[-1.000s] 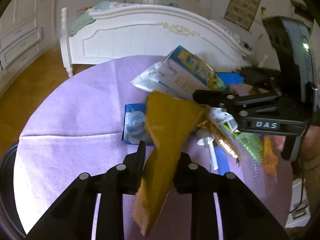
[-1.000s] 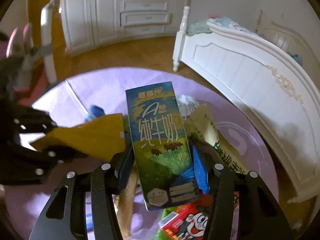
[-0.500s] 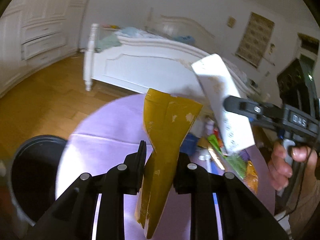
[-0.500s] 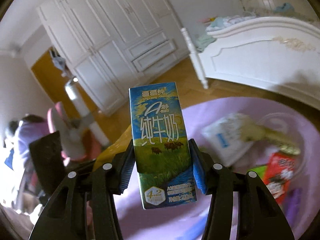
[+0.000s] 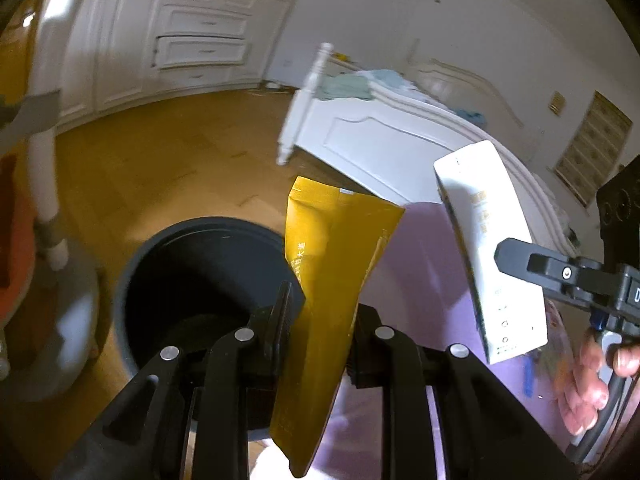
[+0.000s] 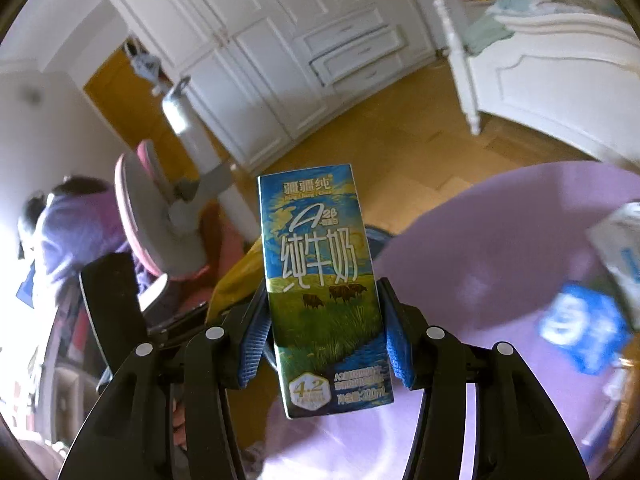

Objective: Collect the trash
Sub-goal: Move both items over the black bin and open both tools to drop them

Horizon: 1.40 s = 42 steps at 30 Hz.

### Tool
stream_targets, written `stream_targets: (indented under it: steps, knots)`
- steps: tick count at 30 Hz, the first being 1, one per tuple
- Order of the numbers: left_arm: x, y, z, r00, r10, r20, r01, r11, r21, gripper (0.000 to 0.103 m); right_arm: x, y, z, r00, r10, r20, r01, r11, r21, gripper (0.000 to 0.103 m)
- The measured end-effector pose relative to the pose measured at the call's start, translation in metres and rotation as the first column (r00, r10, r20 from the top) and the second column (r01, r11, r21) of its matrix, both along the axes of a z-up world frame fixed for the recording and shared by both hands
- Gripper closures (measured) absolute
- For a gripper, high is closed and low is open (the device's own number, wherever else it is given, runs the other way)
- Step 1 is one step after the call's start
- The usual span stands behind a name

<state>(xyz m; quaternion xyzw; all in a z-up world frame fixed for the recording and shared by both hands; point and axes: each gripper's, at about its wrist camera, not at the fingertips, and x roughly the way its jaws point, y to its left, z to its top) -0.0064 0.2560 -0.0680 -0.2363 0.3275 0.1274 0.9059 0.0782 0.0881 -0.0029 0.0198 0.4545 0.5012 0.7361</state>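
Note:
My left gripper [image 5: 320, 320] is shut on a yellow snack wrapper [image 5: 332, 280] and holds it up beside the rim of a dark round trash bin [image 5: 160, 248] on the floor, left of the table. My right gripper [image 6: 320, 336] is shut on a blue-green milk carton [image 6: 320, 280], held upright above the table edge. The carton also shows in the left wrist view [image 5: 488, 256], to the right of the wrapper. The yellow wrapper peeks out behind the carton in the right wrist view [image 6: 236, 276].
A round table with a purple cloth [image 6: 500, 240] holds a blue packet [image 6: 580, 328] and a white wrapper [image 6: 620, 240]. A white bed [image 5: 380, 140] stands behind. A fan stand [image 5: 44, 184] is left of the bin. White cupboards [image 6: 300, 60] line the wall.
Both grippers have lifted their items off the table pile and swung left. The trash bin has come into full view under the left gripper.

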Motion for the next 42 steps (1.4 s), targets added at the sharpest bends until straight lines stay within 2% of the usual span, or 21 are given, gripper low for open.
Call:
stream_targets:
  steps: [8,15,19,23,31,34,37,38,42]
  knots:
    - [-0.012,0.042,-0.032,0.997,0.068,-0.043,-0.071,0.996,-0.059,0.079,-0.007,0.085,-0.030,0.999,0.041,-0.025,-0.043,0.997,-0.071,0.051]
    - [0.002,0.065,-0.061,0.993,0.076,-0.086,-0.086,0.990,-0.112,0.079,-0.005,0.143,-0.061,0.999,0.037,-0.003,-0.037,0.981,-0.192,0.051]
    - [-0.004,0.071,-0.074,0.992,0.075,-0.102,-0.088,0.987,-0.134,0.079,-0.006,0.161,-0.079,1.000,0.028,-0.003,-0.028,0.966,-0.258,0.051]
    - [-0.005,0.075,-0.085,0.990,0.074,-0.117,-0.091,0.985,-0.148,0.079,-0.012,0.171,-0.085,0.998,0.040,0.056,-0.021,0.951,-0.310,0.051]
    - [-0.004,0.075,-0.093,0.989,0.066,-0.132,-0.086,0.985,-0.153,0.079,-0.013,0.177,-0.088,0.996,0.047,0.082,-0.017,0.940,-0.341,0.050]
    - [-0.006,0.074,-0.091,0.988,0.076,-0.135,-0.096,0.984,-0.148,0.077,-0.013,0.174,-0.087,0.996,0.048,0.078,-0.020,0.947,-0.321,0.045]
    - [-0.010,0.073,-0.088,0.987,0.079,-0.137,-0.099,0.983,-0.152,0.076,-0.010,0.164,-0.081,0.997,0.024,0.075,-0.002,0.958,-0.287,0.027]
    - [-0.011,0.072,-0.086,0.988,0.079,-0.136,-0.100,0.983,-0.152,0.075,-0.009,0.161,-0.080,0.998,0.017,0.064,0.001,0.962,-0.272,0.027]
    - [-0.017,0.062,-0.073,0.990,0.083,-0.116,-0.097,0.988,-0.119,0.045,-0.002,0.138,-0.070,1.000,-0.015,0.025,0.019,0.984,-0.180,0.027]
